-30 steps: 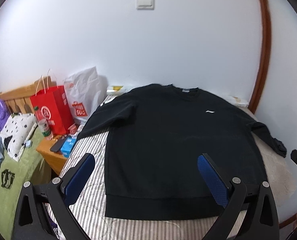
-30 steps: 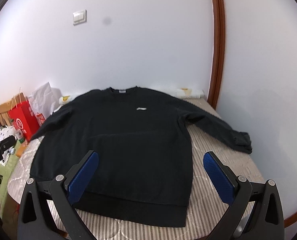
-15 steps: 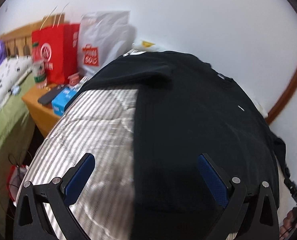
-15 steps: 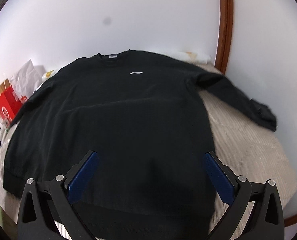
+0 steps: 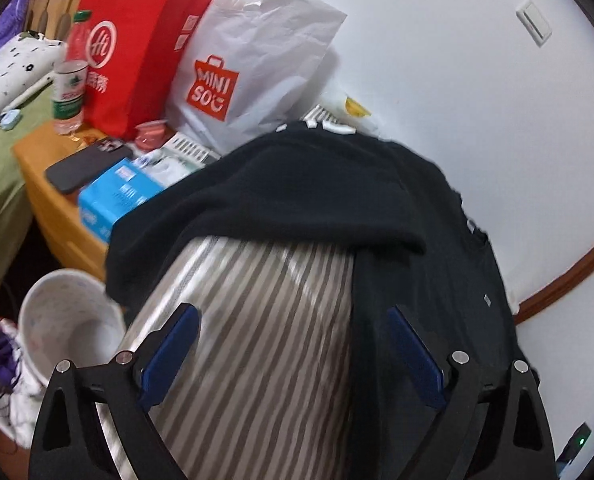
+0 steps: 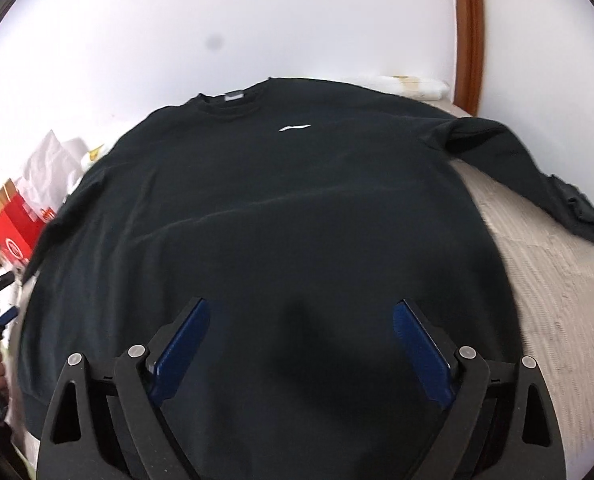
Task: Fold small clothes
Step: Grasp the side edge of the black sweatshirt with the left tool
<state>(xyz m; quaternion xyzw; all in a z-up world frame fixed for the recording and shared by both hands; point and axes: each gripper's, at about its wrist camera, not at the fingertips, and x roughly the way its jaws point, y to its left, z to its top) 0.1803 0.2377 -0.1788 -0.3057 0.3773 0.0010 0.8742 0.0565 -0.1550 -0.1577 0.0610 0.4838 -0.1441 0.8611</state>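
We find the sweatshirt [image 6: 281, 208] spread flat on the bed [image 6: 553, 280]. The right gripper [image 6: 301, 344] is above its lower body, the left gripper [image 5: 293, 352] apparently over its side edge. Both jaws have just narrowed slightly, remain wide and grip nothing.
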